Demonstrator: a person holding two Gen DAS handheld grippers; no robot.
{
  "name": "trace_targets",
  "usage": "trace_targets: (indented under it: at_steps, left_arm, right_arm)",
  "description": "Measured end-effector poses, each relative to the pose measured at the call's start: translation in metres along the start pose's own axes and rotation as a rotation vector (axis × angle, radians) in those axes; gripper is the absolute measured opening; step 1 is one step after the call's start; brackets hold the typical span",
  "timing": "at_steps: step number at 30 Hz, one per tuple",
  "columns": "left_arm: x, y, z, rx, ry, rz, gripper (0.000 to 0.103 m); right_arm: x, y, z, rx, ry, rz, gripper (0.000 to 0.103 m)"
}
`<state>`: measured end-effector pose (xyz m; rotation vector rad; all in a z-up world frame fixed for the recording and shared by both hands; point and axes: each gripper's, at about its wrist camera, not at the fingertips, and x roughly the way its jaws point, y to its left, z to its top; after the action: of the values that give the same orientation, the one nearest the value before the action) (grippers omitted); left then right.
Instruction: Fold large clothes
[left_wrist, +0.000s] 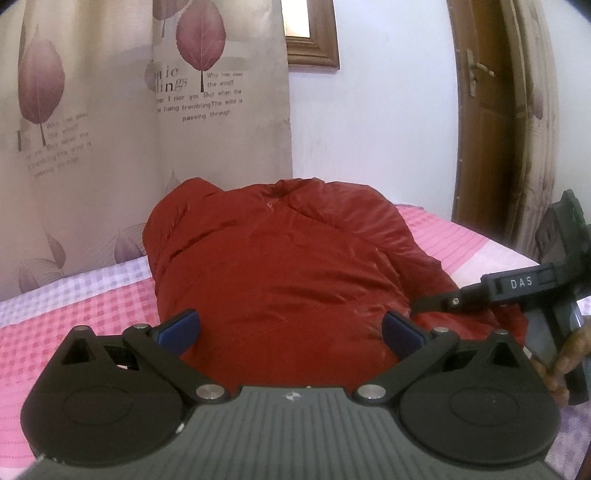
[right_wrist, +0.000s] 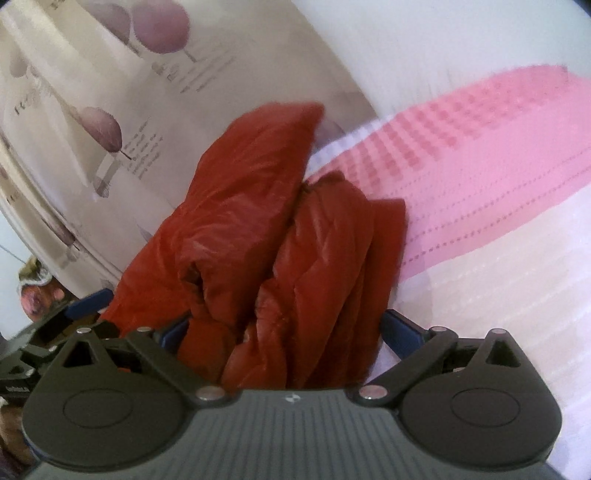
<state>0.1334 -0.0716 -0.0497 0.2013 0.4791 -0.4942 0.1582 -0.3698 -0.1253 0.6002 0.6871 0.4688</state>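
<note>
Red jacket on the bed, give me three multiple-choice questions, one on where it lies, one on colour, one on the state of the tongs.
1. Where does the red jacket lie?
A. on the pink checked bedspread
B. on a chair
C. on the floor

2. What colour are the left tongs' pads?
A. yellow
B. blue
C. white

3. How do the right tongs stand?
A. shut on a pillow
B. shut on nothing
C. open, jacket folds between them

Answers: 1 A, pink check shows all round it; 2 B, both pads show blue; 3 C, the pads stand wide apart.
</note>
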Motion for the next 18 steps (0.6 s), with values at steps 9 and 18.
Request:
trace_targets:
  at_steps: [9,18]
  left_arm:
    - [0.009,0.001,0.002,0.005,0.010,0.002,0.103]
    - [0.014,0.002,0.003,0.020,0.018,-0.001,0.103]
  right_arm:
    - [0.004,-0.005,0.001,0.016,0.012,0.025,0.103]
    - [0.004,-0.008,-0.001,0.021,0.006,0.042,0.103]
